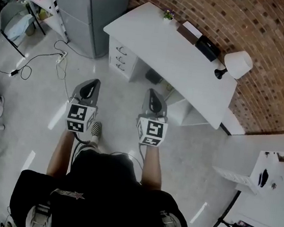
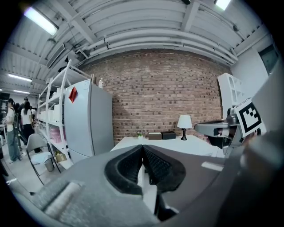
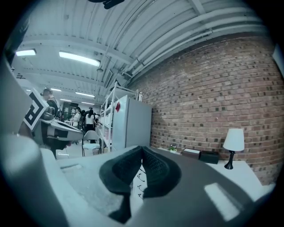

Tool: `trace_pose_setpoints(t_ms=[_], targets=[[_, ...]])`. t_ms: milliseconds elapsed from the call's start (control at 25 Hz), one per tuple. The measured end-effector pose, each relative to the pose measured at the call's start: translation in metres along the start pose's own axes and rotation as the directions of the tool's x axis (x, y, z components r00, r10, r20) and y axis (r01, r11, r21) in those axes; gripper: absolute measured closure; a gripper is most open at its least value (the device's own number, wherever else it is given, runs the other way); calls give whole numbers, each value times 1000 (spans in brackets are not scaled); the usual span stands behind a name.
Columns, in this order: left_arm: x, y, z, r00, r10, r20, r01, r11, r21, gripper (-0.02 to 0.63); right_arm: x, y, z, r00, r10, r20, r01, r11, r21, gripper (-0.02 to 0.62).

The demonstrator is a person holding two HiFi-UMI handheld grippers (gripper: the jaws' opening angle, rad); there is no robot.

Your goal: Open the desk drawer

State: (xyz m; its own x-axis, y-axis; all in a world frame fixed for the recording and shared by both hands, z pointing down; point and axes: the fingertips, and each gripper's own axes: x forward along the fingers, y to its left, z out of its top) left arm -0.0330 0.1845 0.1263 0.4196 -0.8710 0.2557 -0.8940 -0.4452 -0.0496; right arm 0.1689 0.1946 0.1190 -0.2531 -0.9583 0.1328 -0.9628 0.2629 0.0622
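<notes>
Desk drawers, stacked under the white desk's left end, all look closed. Your left gripper and right gripper are pinched together, empty, well short of the desk; approach, grasp and pull are all left to do.

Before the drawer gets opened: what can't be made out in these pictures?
- Head view: drawer fronts are too small to show the handles' shape.
- Head view: a dark thing under the desk is half hidden by its top.
- Left gripper view: the shut left gripper blocks nearly everything below the desk top.
- Right gripper view: the shut right gripper leaves only a sliver of the drawer fronts.
</notes>
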Motion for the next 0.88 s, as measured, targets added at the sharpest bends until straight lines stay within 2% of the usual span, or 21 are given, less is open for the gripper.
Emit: trace_pose_setpoints(t_ms=[520,880], targets=[[89,98,-9,990,-139,-33,139,990,-6,595,106,32,-6,990,-128,-58,130,991,23,591],[134,132,-29,979,-193,-70,192,981,-22,595,147,40,-24,978,-179,-110,185,982,39,591]])
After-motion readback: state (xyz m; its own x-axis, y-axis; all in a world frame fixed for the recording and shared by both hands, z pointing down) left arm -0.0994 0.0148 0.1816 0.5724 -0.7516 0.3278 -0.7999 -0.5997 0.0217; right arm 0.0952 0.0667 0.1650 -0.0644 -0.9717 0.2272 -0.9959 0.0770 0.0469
